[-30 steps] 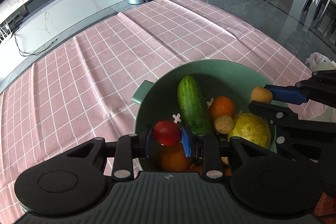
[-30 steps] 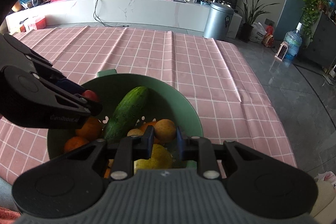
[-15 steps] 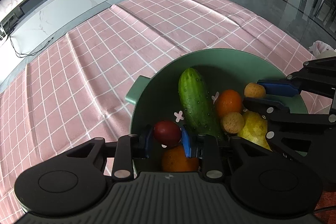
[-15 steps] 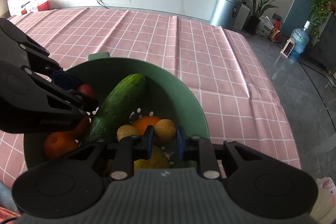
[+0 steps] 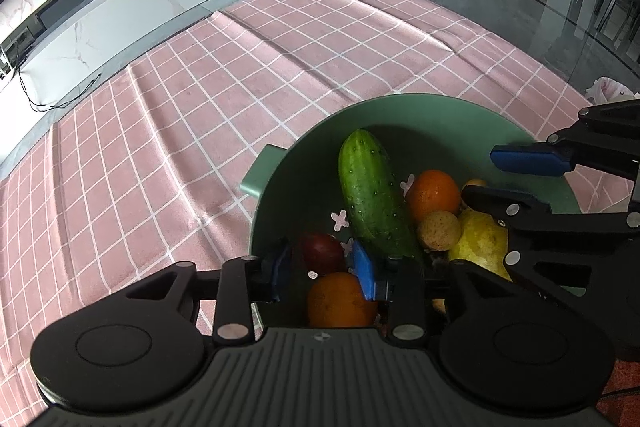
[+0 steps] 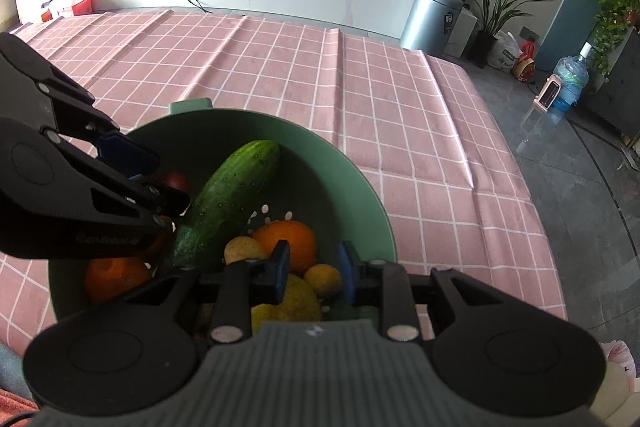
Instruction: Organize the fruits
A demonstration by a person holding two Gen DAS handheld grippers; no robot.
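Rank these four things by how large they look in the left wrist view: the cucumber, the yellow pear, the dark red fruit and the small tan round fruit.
1. cucumber, clearly the largest.
2. yellow pear, though the right gripper hides part of it.
3 and 4. dark red fruit and small tan round fruit: they look nearly alike, and the red one is partly hidden by blue pads, so I do not rank them.

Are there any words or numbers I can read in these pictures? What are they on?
None can be read for sure.
Raised lettering on the black left gripper arm: too dark and blurred to read.
Sticker on the round silver metal trash bin: too small to read.
Label on the blue plastic water jug: too blurred to read.
The green plastic colander bowl and the fruits in it carry no writing.
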